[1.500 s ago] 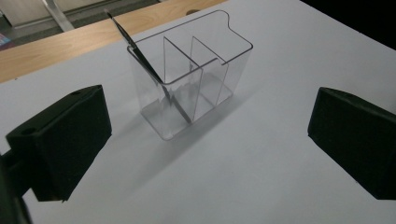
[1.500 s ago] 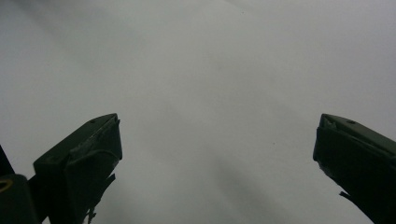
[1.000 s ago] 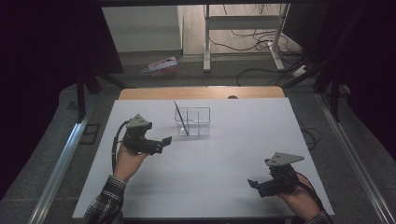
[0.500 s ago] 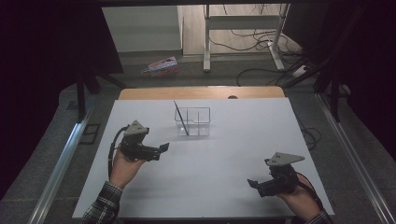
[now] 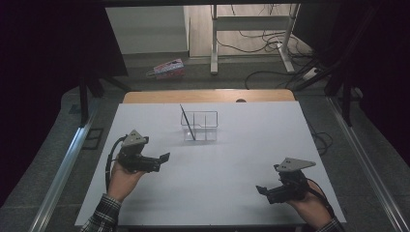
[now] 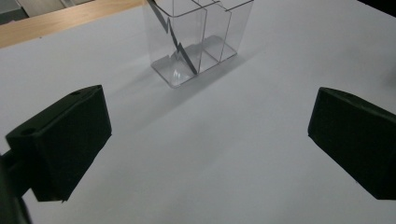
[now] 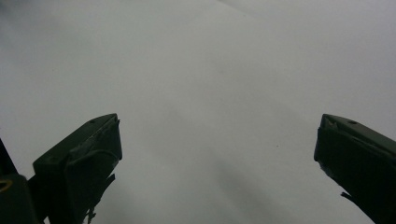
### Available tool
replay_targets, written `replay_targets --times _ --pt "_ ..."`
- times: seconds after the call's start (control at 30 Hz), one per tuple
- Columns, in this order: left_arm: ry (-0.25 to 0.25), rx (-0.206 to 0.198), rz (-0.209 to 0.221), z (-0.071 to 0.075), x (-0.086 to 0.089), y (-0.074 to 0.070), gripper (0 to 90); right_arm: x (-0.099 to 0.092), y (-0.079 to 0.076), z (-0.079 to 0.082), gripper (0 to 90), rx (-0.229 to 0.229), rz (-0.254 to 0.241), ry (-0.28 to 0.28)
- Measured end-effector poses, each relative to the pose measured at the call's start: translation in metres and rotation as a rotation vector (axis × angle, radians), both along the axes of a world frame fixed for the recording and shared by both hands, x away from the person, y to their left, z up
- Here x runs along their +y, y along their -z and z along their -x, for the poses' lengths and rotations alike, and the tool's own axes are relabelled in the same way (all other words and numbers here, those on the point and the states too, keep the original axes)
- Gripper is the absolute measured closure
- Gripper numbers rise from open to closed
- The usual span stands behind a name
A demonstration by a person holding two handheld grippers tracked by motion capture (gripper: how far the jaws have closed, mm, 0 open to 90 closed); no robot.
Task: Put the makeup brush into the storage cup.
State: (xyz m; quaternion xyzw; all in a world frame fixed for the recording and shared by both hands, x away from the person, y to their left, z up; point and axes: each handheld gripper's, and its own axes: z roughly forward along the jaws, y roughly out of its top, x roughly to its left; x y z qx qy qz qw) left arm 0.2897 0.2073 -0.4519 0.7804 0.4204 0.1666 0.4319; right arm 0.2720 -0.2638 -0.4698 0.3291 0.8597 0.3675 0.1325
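Clear compartmented organizer [image 5: 201, 125] standing at desk [image 5: 241, 159] far centre, thin dark stick [image 5: 187, 123] leaning inside its left cell, tilted up-left. Left hand-held gripper [image 5: 163, 157] sitting nearer, organizer lying far-right of it; jaws gaping, empty. Right hand-held gripper [image 5: 259, 189] resting well apart at near right, jaws spread, empty.

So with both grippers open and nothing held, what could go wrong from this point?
1. The clear plastic divided holder stands free on the white table; if the left gripper reaches for it, a nudge might tip or slide it.
2. The thin dark stick leans out of the holder's corner, so a bump could knock it out.
3. The right gripper hovers near the table's front edge, far from the holder, so it could hardly steady it.
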Motion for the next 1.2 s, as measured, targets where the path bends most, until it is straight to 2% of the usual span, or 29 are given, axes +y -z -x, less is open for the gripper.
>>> replay_targets --times 1.2 --pt "-0.074 0.013 -0.030 0.052 0.032 0.011 0.0 0.000 -0.001 0.001 1.0 -0.001 0.000 0.000"
